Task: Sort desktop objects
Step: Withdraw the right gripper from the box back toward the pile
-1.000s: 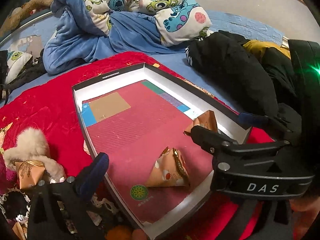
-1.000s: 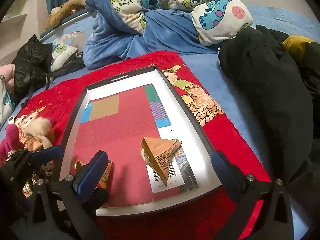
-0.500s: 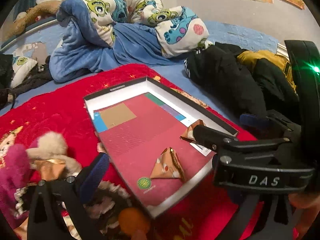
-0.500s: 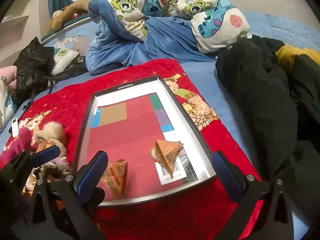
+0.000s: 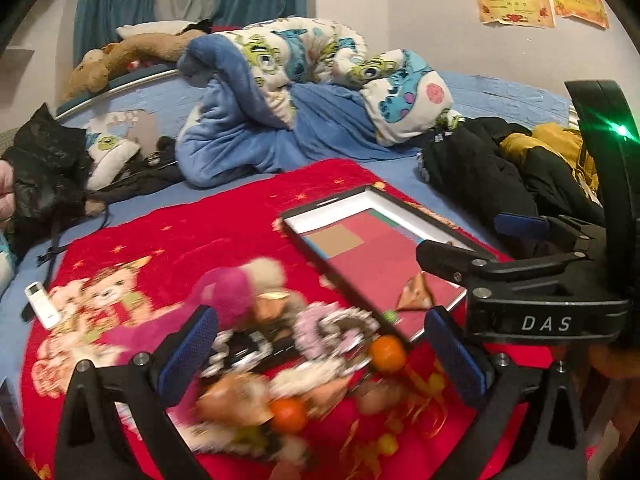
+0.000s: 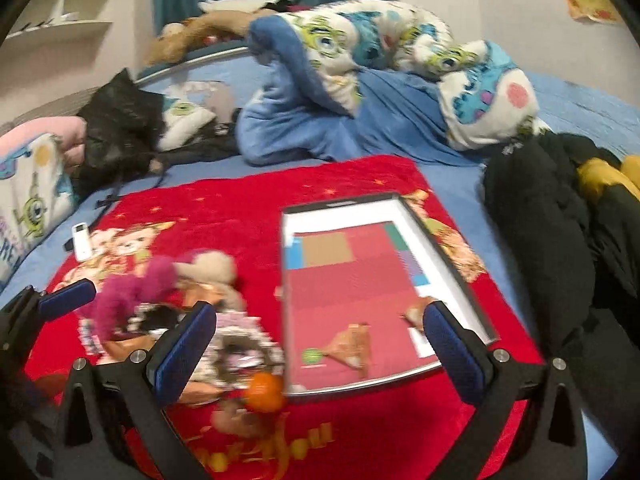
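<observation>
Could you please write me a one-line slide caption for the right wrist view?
Open right gripper above a red blanket, with a shallow box holding two triangular packets beside a cluttered pile.

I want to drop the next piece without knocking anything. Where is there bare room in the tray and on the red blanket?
The tray is bare in its far half, beyond the two triangular packets near its front edge. The red blanket is free between the tray's far end and the white remote. Left of the tray, the plush toys and oranges crowd it.
</observation>
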Action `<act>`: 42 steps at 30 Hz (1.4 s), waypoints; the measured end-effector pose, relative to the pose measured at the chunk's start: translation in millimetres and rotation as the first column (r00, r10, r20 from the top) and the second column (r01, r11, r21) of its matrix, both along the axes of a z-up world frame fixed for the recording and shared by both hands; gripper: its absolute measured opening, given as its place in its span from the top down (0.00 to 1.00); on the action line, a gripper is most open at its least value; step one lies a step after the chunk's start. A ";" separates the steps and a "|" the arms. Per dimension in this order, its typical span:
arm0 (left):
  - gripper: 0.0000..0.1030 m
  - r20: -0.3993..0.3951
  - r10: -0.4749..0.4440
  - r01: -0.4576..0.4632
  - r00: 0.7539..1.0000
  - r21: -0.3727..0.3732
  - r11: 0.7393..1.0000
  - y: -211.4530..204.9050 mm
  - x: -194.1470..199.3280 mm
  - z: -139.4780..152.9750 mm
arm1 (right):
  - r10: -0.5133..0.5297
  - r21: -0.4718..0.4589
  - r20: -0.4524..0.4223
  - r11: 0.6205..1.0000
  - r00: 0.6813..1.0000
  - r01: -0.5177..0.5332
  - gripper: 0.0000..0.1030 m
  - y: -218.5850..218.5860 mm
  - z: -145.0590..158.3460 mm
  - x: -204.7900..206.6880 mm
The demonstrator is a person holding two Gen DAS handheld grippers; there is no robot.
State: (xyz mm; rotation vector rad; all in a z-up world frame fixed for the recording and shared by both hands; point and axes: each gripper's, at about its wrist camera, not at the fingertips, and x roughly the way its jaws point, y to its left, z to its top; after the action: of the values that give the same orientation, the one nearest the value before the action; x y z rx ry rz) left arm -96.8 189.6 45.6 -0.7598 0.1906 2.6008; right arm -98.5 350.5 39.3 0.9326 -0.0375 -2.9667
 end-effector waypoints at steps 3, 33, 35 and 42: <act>0.00 -0.016 0.058 -0.058 0.998 0.002 0.998 -37.1 10.5 11.1 | 0.028 -0.030 -0.009 0.999 1.000 -0.029 0.00 -20.3 4.5 4.0; 0.00 0.006 0.348 -0.348 0.937 0.039 0.937 -178.4 2.6 15.3 | 0.169 -0.186 -0.031 0.967 0.985 -0.172 0.00 -123.5 -35.9 -14.2; 0.00 0.009 0.363 -0.363 0.932 0.045 0.931 -179.9 1.9 13.4 | 0.153 -0.208 -0.040 0.965 0.987 -0.158 0.00 -119.2 -40.7 -15.1; 0.00 0.035 0.413 -0.414 0.910 0.074 0.907 -188.5 -1.2 -9.9 | 0.189 -0.220 -0.043 0.956 0.981 -0.194 0.00 -120.0 -54.8 -6.1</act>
State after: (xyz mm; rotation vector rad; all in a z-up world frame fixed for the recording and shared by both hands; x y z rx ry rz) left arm -98.0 1.2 35.7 -0.8737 -0.0943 2.9757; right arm -104.6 230.5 -15.5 0.8240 -0.2589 -2.7231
